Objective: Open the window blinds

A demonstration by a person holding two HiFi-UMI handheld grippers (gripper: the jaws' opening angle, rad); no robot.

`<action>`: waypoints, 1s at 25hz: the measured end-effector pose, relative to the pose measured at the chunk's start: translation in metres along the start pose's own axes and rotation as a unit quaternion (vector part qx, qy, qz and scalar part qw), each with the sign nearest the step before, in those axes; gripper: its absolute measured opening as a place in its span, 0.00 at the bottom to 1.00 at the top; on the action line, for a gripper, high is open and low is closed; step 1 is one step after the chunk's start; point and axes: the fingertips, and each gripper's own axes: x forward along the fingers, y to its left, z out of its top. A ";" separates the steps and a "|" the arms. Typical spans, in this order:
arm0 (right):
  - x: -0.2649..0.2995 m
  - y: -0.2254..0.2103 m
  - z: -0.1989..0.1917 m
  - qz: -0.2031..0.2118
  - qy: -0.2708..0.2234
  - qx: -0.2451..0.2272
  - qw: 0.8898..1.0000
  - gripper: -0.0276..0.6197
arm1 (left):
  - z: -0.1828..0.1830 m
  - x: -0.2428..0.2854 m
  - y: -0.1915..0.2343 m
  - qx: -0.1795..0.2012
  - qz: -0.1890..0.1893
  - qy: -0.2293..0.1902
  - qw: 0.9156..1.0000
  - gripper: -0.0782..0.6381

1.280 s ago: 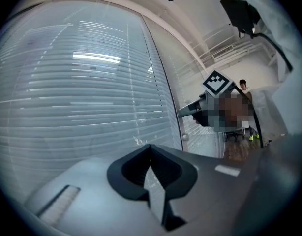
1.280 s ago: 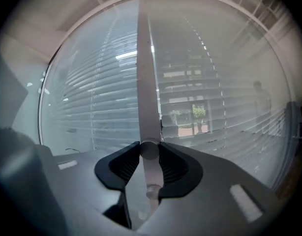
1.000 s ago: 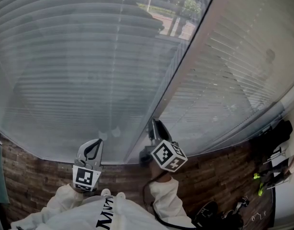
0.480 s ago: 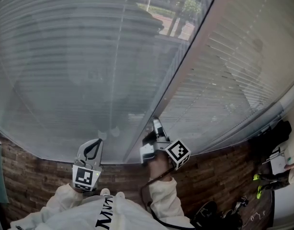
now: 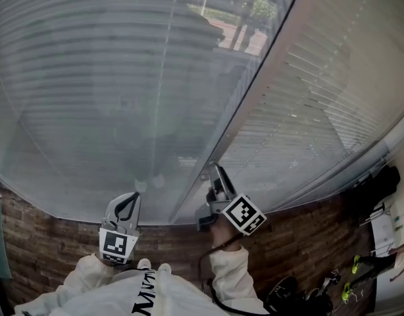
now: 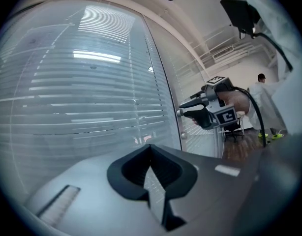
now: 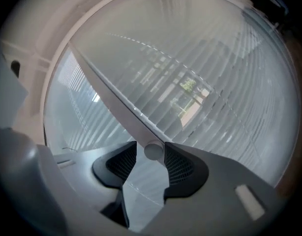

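Two slatted blinds hang side by side, the left blind (image 5: pixel 90 97) and the right blind (image 5: pixel 320 97), with a pale window post (image 5: pixel 254 84) between them. Trees and pavement show through the left blind's slats. My right gripper (image 5: pixel 212 171) is at the foot of the post, pointing at the window. In the right gripper view the round end of the blind's wand (image 7: pixel 153 151) sits between the jaws of the right gripper (image 7: pixel 151 154), which are opening; a sliver of gap shows beside it. My left gripper (image 5: pixel 132 196) (image 6: pixel 150 147) hangs shut and empty before the left blind.
Two cord tassels (image 5: pixel 148 183) dangle low on the left blind. The floor (image 5: pixel 44 242) is brick-patterned. Dark bags and small items (image 5: pixel 376 196) lie at the lower right. In the left gripper view a person in white (image 6: pixel 261 90) stands far off beside a chair.
My right gripper has rolled at the wand and its jaws have widened. The outside shows a little more clearly through the left blind. The left gripper has not moved.
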 end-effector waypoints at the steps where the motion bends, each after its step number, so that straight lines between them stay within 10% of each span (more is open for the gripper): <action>1: -0.002 0.000 0.002 -0.007 0.006 -0.037 0.999 0.31 | -0.001 0.000 0.000 -0.001 0.000 0.001 1.000 0.11; 4: -0.005 0.003 0.008 -0.035 0.028 -0.172 0.984 0.31 | -0.002 0.002 -0.002 -0.002 -0.003 0.001 1.000 0.11; 8: -0.004 0.012 0.003 -0.069 0.082 -0.346 0.932 0.31 | 0.000 0.004 -0.006 0.000 -0.008 -0.002 1.000 0.11; 20: 0.009 0.011 -0.022 -0.148 0.164 -0.735 0.641 0.27 | -0.002 0.007 -0.006 -0.001 -0.006 0.001 1.000 0.11; 25: 0.013 0.004 -0.029 -0.160 0.186 -0.777 0.580 0.27 | -0.003 0.007 -0.005 -0.002 -0.006 0.000 1.000 0.11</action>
